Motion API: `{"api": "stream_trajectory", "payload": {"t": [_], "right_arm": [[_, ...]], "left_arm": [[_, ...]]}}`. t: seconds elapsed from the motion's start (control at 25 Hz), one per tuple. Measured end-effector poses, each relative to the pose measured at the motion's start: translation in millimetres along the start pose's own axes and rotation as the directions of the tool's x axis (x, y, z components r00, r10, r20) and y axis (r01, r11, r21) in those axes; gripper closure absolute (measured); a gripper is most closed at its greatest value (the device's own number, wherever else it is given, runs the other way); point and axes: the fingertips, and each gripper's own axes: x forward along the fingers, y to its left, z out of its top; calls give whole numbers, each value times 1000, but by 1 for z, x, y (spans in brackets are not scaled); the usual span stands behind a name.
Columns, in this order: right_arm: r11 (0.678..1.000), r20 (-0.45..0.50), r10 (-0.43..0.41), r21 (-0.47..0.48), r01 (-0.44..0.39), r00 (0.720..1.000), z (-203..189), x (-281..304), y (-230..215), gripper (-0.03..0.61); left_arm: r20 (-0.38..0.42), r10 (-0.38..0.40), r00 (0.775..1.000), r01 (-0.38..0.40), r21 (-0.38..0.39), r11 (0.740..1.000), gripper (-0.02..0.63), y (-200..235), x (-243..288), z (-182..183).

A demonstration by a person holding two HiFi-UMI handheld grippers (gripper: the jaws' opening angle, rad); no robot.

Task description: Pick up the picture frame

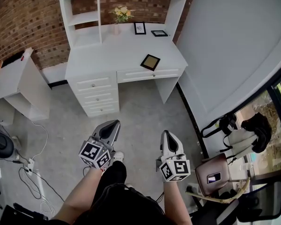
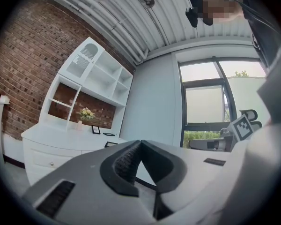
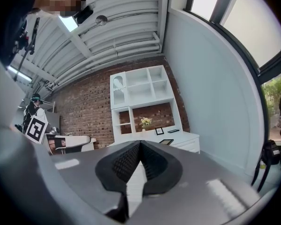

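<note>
Task not started. Picture frame (image 1: 150, 62) lies flat near the worktop (image 1: 117, 50) front edge, well apart from me. Left gripper (image 1: 114, 124) and right gripper (image 1: 166, 134) are empty, fingers (image 2: 126, 164) together. I judge approach and grasp are both left to do.

Grey left claw (image 1: 114, 123) and right claw (image 1: 166, 133) carry black-white marker cubes (image 1: 94, 154).

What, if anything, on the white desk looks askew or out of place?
The dark-edged picture frame with a tan centre lies flat near the front of the white desk, turned diagonally to its edge. The small black-framed picture at the back stands upright, so the flat one may be misplaced.
</note>
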Motion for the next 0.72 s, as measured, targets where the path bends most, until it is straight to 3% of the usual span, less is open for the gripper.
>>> {"api": "stream_trajectory", "payload": {"t": [0.72], "right_arm": [[999, -29, -54, 6, 54, 998, 1, 159, -39, 575]], "left_arm": [[-17, -101, 995, 101, -10, 995, 617, 105, 141, 17]]}}
